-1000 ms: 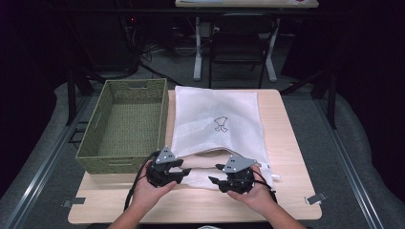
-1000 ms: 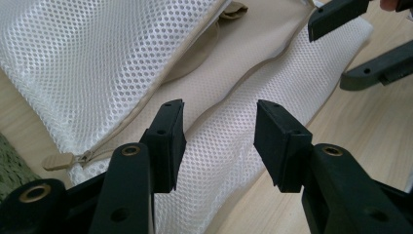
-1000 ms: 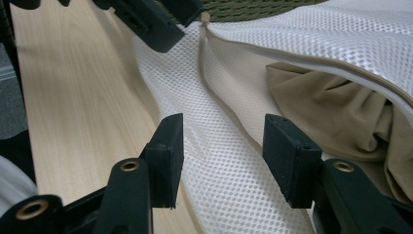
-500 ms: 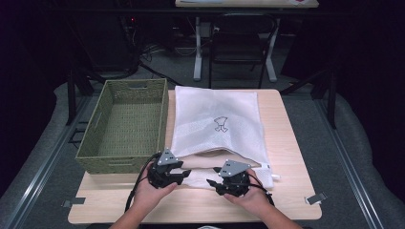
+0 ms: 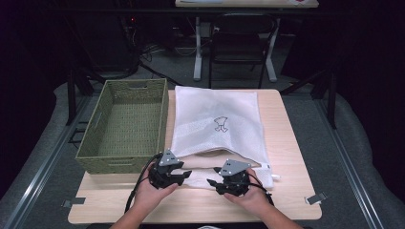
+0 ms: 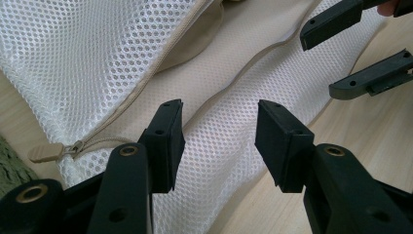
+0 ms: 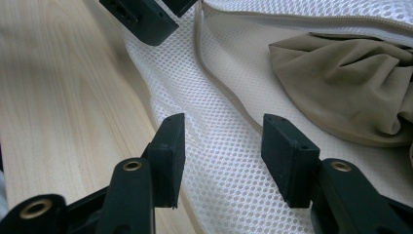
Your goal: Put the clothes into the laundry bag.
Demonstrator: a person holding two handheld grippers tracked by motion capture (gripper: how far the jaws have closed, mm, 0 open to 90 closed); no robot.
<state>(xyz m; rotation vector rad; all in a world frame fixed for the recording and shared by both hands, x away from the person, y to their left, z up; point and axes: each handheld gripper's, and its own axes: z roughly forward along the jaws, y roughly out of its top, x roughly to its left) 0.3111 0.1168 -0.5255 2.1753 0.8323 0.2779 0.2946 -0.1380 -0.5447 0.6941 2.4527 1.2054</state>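
Room's pretty dark overall, most of the light lands on the pale wood worktop (image 5: 286, 143) in the middle. It sits on a grey carpeted floor (image 5: 353, 167), with metal rails (image 5: 33, 176) running along both sides. Couple of small metal clips (image 5: 316, 198) hang off the near edge of the worktop. Behind it there's a black chair (image 5: 241, 40) on white legs, tucked under a second table (image 5: 246, 4) at the far end. To the left of that, a tangle of cables (image 5: 143, 52) on the floor, and dark stand legs (image 5: 76, 86) either side. Walls are lost in shadow, possibly black curtain, can't really tell.
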